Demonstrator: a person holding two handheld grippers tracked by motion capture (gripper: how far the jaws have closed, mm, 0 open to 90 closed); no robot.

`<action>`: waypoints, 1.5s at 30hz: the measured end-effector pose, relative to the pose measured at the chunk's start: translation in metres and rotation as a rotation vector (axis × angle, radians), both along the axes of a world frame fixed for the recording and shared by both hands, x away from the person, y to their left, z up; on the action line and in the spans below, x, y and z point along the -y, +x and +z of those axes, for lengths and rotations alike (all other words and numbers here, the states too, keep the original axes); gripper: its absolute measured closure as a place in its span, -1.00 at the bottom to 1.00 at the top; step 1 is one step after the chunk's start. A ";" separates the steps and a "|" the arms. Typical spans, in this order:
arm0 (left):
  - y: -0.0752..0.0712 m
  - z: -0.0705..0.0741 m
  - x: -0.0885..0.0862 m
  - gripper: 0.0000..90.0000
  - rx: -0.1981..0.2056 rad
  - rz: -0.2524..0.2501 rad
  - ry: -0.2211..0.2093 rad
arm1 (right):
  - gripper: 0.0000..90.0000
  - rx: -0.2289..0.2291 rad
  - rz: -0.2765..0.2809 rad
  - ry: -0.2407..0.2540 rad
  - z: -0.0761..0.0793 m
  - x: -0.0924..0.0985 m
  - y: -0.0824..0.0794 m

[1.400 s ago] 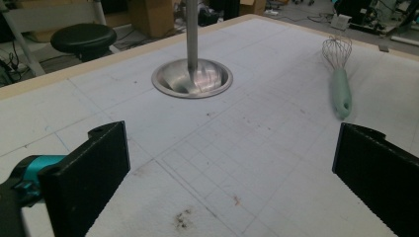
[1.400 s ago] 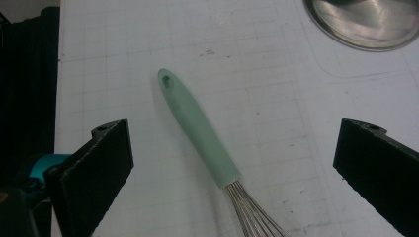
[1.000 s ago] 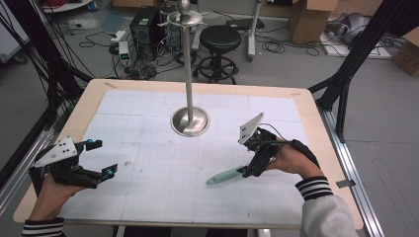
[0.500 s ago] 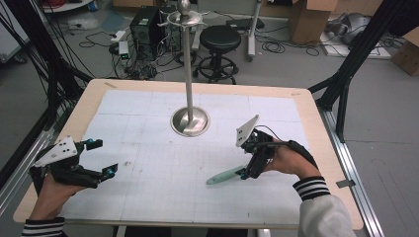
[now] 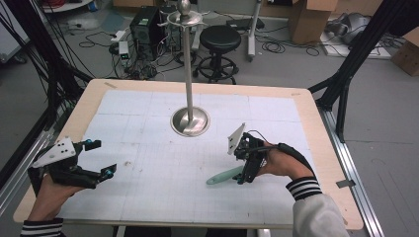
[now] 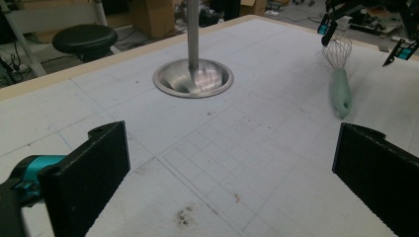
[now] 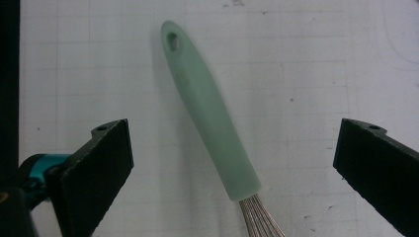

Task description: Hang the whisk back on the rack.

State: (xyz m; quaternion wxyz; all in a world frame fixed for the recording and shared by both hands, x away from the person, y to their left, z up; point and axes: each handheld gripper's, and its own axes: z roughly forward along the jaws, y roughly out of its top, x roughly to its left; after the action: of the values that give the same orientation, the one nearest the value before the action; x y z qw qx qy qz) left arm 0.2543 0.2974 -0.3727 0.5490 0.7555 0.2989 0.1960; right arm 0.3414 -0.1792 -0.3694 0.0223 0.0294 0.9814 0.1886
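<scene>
A whisk with a pale green handle (image 5: 225, 176) lies flat on the white gridded mat, wires toward the right. My right gripper (image 5: 245, 169) hovers over its wire end, pointing down, open. Along that gripper's jaws, the green handle (image 7: 210, 113) runs up the middle between the two spread pads, and the wires (image 7: 259, 217) start at the bottom; nothing touches it. My left gripper (image 5: 104, 157) is open and holds nothing near the table's front left. From it, the whisk (image 6: 341, 91) lies far right, under the other gripper (image 6: 363, 29).
A tall metal stand rises from a round base (image 5: 190, 121) at the mat's middle back, also seen as the base (image 6: 192, 79) ahead of the left gripper. The wooden table rim (image 5: 321, 148) frames the mat. A stool and cables sit on the floor behind.
My right gripper has shifted slightly left and lowered over the whisk. The whisk and the left gripper have stayed put.
</scene>
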 end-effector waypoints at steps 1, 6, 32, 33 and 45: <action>0.000 0.000 0.000 -0.96 0.001 -0.001 0.002 | -0.98 0.004 0.003 -0.011 -0.001 0.000 0.000; -0.001 0.000 -0.001 -0.96 0.000 0.002 0.001 | -0.98 -0.005 0.012 -0.045 -0.009 -0.002 0.001; 0.000 -0.001 0.000 -0.96 -0.010 -0.002 0.010 | -0.44 -0.037 0.021 -0.130 -0.034 -0.004 0.002; 0.000 -0.001 0.000 -0.96 -0.010 -0.001 0.010 | -0.39 -0.034 0.016 -0.130 -0.034 -0.004 0.002; 0.000 -0.001 -0.001 -0.96 -0.012 0.003 0.006 | -0.05 -0.030 0.010 -0.148 -0.035 -0.005 0.002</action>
State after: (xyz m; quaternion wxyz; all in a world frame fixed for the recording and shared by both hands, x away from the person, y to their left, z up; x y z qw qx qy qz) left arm 0.2544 0.2986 -0.3740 0.5446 0.7580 0.3025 0.1933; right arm 0.3436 -0.1744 -0.4047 0.0085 0.0255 0.9930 0.1152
